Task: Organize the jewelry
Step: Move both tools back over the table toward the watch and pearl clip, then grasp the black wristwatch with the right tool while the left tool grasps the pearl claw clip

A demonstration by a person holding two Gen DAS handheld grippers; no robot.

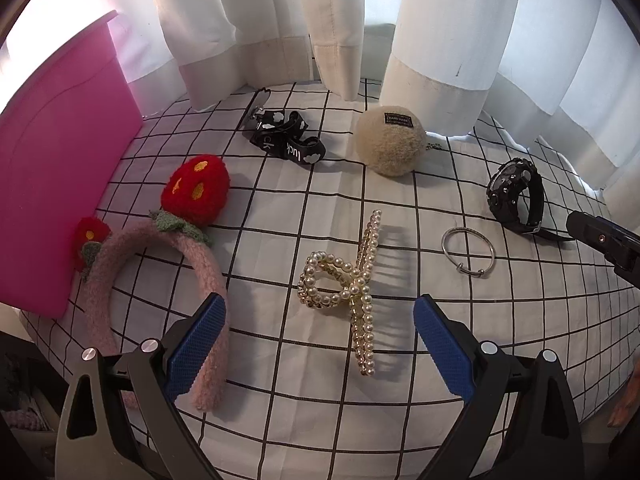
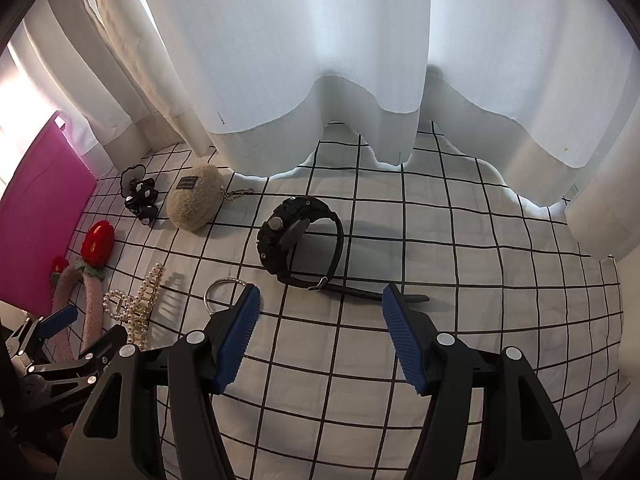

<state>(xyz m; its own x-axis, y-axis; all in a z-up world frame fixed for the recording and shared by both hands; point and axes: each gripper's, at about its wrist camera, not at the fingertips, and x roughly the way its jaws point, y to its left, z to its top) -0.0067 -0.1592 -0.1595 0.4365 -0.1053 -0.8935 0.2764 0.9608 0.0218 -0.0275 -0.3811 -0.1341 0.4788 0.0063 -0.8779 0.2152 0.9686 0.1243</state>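
On the grid-patterned cloth lie a pearl hair claw (image 1: pixel 352 284), a pink headband with red strawberries (image 1: pixel 176 248), a silver bangle (image 1: pixel 468 253), a black watch (image 1: pixel 516 196), a black printed strap (image 1: pixel 286 138) and a beige fuzzy pompom (image 1: pixel 391 141). My left gripper (image 1: pixel 320 320) is open and empty, its fingers either side of the pearl claw. My right gripper (image 2: pixel 320 308) is open and empty, just short of the watch (image 2: pixel 300 236). The bangle (image 2: pixel 218 290) lies half hidden behind its left finger. The left gripper (image 2: pixel 76 328) shows at the lower left of the right wrist view.
A pink box (image 1: pixel 60 184) stands at the cloth's left edge. White curtains (image 2: pixel 320 60) hang along the back and touch the cloth. The right gripper's tip (image 1: pixel 600 240) reaches in at the right of the left wrist view.
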